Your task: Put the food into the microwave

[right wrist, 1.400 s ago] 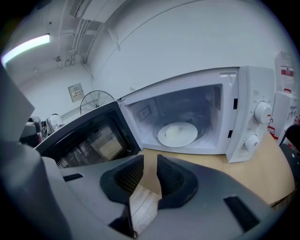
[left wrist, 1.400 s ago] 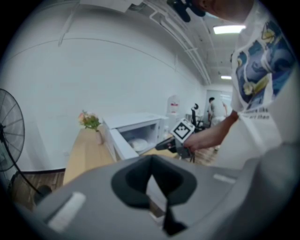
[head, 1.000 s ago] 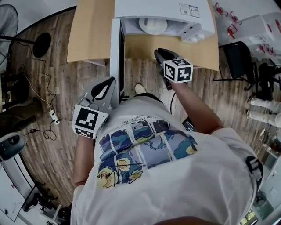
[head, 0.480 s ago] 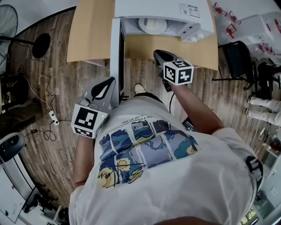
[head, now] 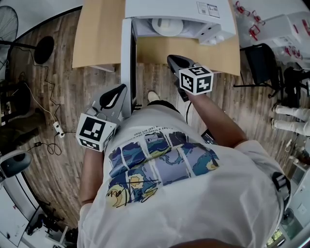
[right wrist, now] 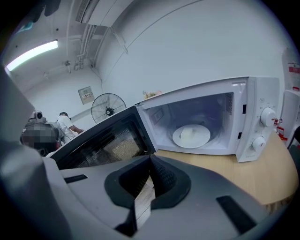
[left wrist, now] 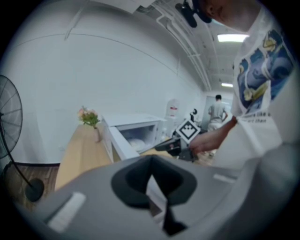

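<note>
The white microwave (head: 179, 10) stands on a wooden table with its door (head: 127, 58) swung wide open toward me. Inside, a white plate (right wrist: 191, 136) carrying a pale piece of food (right wrist: 187, 133) rests on the turntable; the plate (head: 167, 26) also shows from above. My right gripper (head: 170, 58) hovers over the table in front of the open cavity, shut with nothing between its fingers, and it points at the cavity (right wrist: 151, 157). My left gripper (head: 123, 88) sits by the door's outer edge, its jaws meeting at the tips, empty (left wrist: 151, 158).
The wooden table (head: 97, 34) reaches left of the microwave and bears a small flower vase (left wrist: 89, 118). A floor fan (head: 7, 22), a power strip with cables (head: 59, 129) and a black chair (head: 264, 63) stand around. People stand in the background.
</note>
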`<state>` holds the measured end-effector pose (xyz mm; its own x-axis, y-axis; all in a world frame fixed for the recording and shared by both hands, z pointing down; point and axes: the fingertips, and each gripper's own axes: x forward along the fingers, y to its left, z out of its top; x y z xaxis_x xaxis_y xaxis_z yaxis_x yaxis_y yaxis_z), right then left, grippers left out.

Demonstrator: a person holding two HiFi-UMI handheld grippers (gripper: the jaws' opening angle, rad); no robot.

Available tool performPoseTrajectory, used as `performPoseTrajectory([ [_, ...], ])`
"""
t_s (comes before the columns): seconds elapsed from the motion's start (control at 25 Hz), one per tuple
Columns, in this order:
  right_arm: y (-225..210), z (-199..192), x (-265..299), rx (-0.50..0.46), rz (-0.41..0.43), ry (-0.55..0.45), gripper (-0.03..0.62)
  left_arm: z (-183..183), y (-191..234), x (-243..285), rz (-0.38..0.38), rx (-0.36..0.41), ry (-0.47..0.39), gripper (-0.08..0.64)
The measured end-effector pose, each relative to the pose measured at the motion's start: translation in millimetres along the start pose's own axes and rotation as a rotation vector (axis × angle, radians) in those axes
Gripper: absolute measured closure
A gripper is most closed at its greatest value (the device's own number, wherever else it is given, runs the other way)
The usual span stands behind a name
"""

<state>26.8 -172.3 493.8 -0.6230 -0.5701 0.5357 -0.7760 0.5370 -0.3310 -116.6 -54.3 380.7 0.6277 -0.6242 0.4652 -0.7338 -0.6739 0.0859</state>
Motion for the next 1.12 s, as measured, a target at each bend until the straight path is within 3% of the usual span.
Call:
performPoseTrajectory([
  [1.12,-13.1,-7.4,10.8,-0.051,0.011,0.019,0.586,-1.2,3.2,3.8,0.034,0.002,0.018,0.551],
])
